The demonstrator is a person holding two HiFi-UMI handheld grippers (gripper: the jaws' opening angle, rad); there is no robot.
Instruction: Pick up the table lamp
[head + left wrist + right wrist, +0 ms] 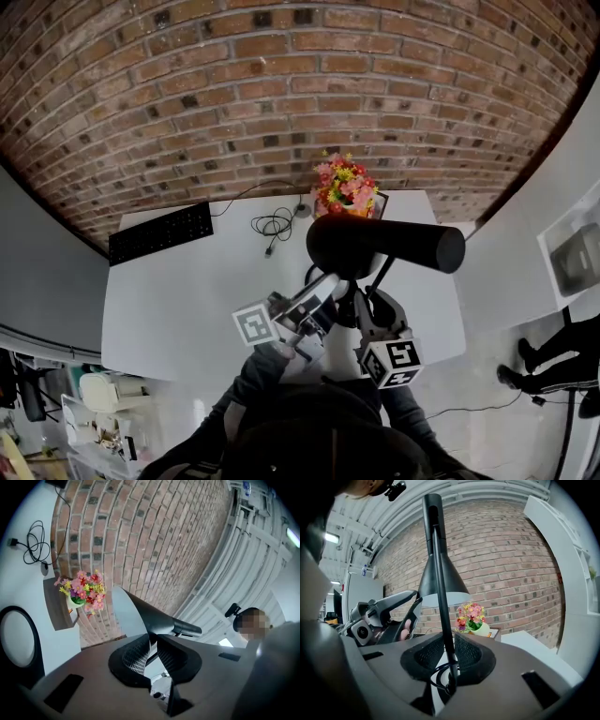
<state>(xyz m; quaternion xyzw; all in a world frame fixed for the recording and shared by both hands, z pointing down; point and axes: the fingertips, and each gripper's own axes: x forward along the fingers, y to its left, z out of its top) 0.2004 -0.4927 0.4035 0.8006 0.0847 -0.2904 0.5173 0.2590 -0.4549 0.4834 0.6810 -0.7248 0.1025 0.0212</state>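
Note:
The black table lamp (384, 246) stands at the near edge of the white table (187, 300), its cone shade pointing right over both grippers. My left gripper (330, 291) comes in from the left, and its ribbed pads (136, 654) press on the lamp's thin stem just under the shade (140, 613). My right gripper (358, 302) comes in from below. Its jaws are closed on the upright stem (439, 592) lower down, the pads (466, 653) on either side of it. A black ring (18, 639) lies on the table in the left gripper view.
A pot of pink and yellow flowers (344, 190) sits at the table's far edge against the brick wall. A black keyboard (161, 232) lies at the far left and a coiled black cable (274, 223) beside the flowers. A person is seated in the left gripper view.

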